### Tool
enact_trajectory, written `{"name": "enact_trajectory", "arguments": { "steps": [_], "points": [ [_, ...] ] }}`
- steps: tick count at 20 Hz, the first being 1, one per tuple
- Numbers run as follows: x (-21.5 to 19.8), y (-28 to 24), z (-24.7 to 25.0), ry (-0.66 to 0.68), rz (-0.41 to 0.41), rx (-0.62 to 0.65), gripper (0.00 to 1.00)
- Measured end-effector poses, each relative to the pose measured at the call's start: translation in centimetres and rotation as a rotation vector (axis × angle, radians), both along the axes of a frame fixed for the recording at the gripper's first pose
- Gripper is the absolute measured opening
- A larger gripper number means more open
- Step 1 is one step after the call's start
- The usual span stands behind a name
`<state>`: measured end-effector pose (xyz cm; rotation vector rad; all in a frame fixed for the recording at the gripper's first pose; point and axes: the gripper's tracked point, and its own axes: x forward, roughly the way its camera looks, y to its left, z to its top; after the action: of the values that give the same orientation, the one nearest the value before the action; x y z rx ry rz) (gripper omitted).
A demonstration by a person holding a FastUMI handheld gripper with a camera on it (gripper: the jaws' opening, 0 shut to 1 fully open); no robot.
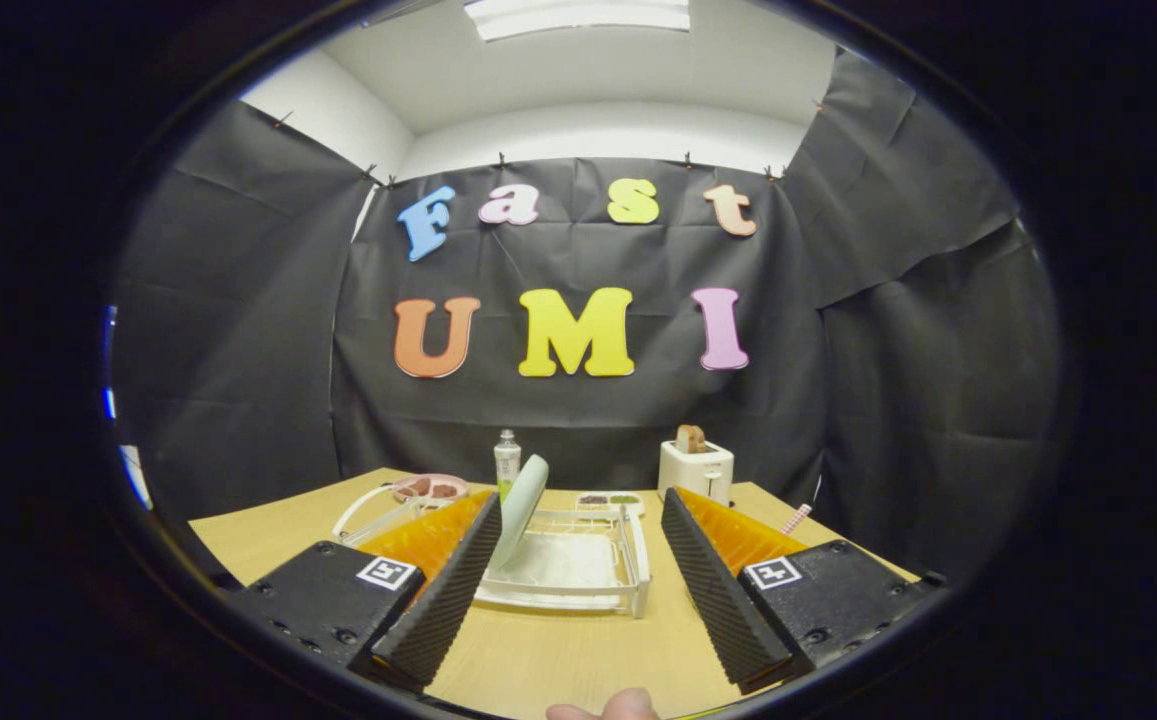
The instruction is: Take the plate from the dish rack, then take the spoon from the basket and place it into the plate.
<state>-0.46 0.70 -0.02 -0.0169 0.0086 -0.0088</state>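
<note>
The left finger of the gripper point(573, 585) hides the lower edge of the plate point(521, 508) and the left part of the dish rack point(578, 560). The basket point(378, 512) is partly behind this finger too; the spoon is not possible to distinguish. A fingertip point(606, 707) is cut off below.

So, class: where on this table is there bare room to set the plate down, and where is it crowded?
Bare wood lies just in front of the dish rack, between the open tool's fingers, and right of the rack, before the toaster. It is crowded behind the rack: bottle, pink dish, small tray. The plate leans in the rack.
</note>
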Motion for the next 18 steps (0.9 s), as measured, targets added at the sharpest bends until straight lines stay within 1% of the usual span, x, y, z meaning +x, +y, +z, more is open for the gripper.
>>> {"name": "enact_trajectory", "arguments": {
  "steps": [8, 12, 18],
  "points": [
    [0.7, 0.4, 0.2, 0.021, 0.007, -0.005, 1.0],
    [1.7, 1.4, 1.1, 0.047, 0.049, -0.001, 1.0],
    [5.2, 2.3, 4.1, 0.127, 0.105, 0.01, 1.0]
  ]
}}
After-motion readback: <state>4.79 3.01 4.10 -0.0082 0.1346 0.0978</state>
